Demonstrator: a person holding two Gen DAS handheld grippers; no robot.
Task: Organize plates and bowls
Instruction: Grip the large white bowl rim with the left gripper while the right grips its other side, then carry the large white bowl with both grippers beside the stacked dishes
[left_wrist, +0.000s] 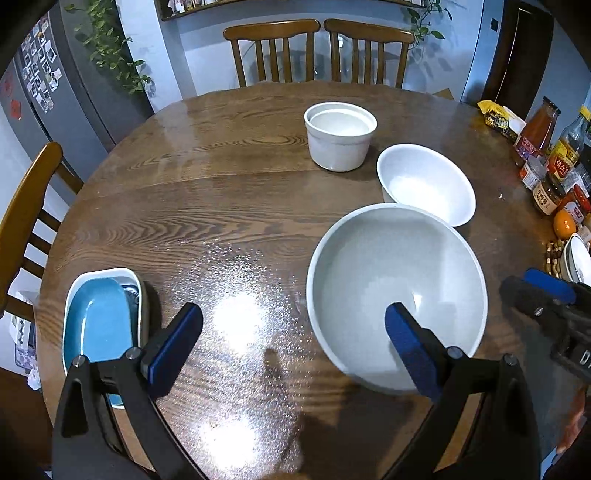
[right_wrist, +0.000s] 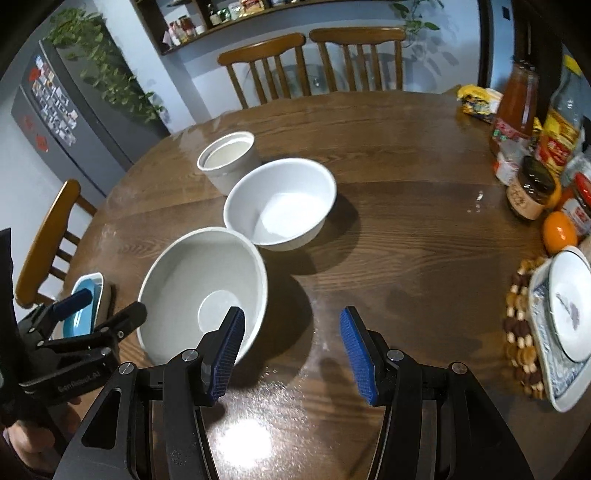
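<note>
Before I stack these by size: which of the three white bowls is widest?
The grey-white bowl nearest both grippers: its rim is clearly wider than the white bowl behind it and the straight-sided pot farthest back.

The left tool (left_wrist: 293, 332) points steeply down with its blue-padded jaws spread wide and nothing clamped. The right tool (right_wrist: 291, 354) tilts down alike, its jaws parted and empty, to the right of the left one.

The left gripper (left_wrist: 293, 332) hangs open over the wooden table (left_wrist: 207, 206), beside a large grey bowl (left_wrist: 395, 273)
</note>
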